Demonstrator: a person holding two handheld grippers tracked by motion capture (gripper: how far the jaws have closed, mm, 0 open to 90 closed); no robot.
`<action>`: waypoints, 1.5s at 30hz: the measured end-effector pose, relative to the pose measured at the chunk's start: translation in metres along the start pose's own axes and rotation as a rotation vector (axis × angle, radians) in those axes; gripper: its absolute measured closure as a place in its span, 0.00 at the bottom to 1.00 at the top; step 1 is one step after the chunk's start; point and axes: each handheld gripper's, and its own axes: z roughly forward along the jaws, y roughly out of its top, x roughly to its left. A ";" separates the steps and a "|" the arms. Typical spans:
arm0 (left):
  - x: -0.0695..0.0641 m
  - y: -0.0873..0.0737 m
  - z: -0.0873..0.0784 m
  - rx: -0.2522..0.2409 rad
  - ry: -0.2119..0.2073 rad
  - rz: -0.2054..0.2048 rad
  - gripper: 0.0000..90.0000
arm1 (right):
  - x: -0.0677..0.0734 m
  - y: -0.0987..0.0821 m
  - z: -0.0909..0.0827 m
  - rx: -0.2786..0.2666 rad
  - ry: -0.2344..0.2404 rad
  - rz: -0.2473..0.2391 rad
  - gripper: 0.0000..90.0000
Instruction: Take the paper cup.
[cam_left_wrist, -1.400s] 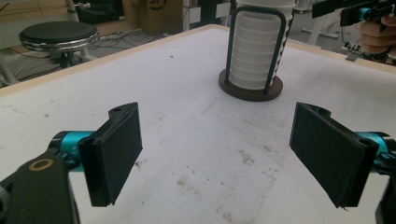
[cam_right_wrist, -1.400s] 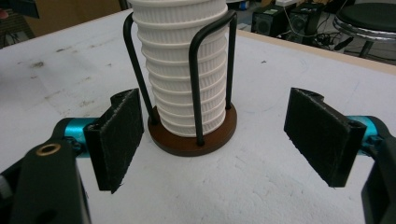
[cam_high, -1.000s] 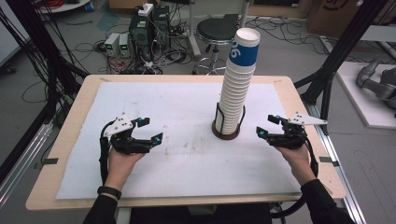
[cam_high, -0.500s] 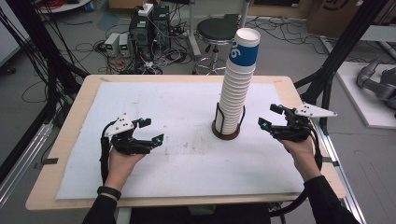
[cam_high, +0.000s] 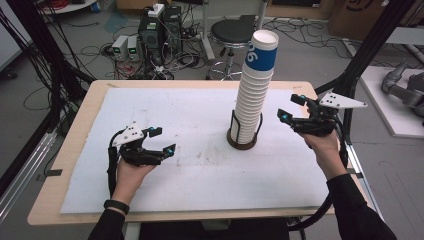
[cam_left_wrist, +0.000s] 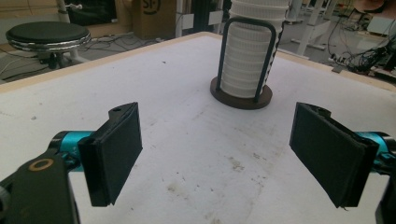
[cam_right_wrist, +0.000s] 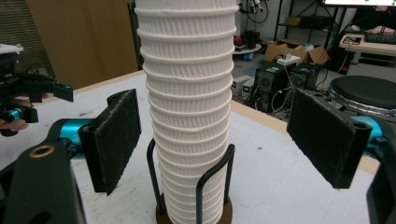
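Observation:
A tall stack of white ribbed paper cups (cam_high: 251, 102) stands in a black wire holder with a dark round base (cam_high: 242, 144) right of the table's middle. The top cup (cam_high: 262, 52) has a blue band. My right gripper (cam_high: 289, 107) hovers to the right of the stack, raised off the table and pointing at it. Its jaws have just been opening and stand open with nothing between them. In the right gripper view the stack (cam_right_wrist: 187, 93) rises a short way beyond the pads (cam_right_wrist: 112, 140). My left gripper (cam_high: 165, 140) rests open and empty at the left, low over the mat, with the cups (cam_left_wrist: 247, 60) far ahead.
A white mat (cam_high: 200, 115) covers the wooden table (cam_high: 60, 200). Behind the table are a black stool (cam_high: 235, 32), computers and cables (cam_high: 155, 30) on the floor. Black frame posts (cam_high: 370, 50) stand at the table's right and left.
The right hand has lifted its gripper off the table toward the upper cups, and its jaws have spread a little. The left gripper has kept still.

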 end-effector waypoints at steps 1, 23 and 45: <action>0.000 0.000 0.000 -0.001 0.000 -0.001 0.19 | 0.000 0.000 0.000 0.000 0.000 0.000 0.20; 0.001 -0.002 0.000 0.015 0.000 -0.004 0.19 | -0.001 0.026 0.021 0.001 0.055 -0.008 0.20; 0.001 -0.002 0.002 0.025 -0.008 -0.010 0.19 | 0.005 0.059 0.051 0.006 0.060 -0.020 0.18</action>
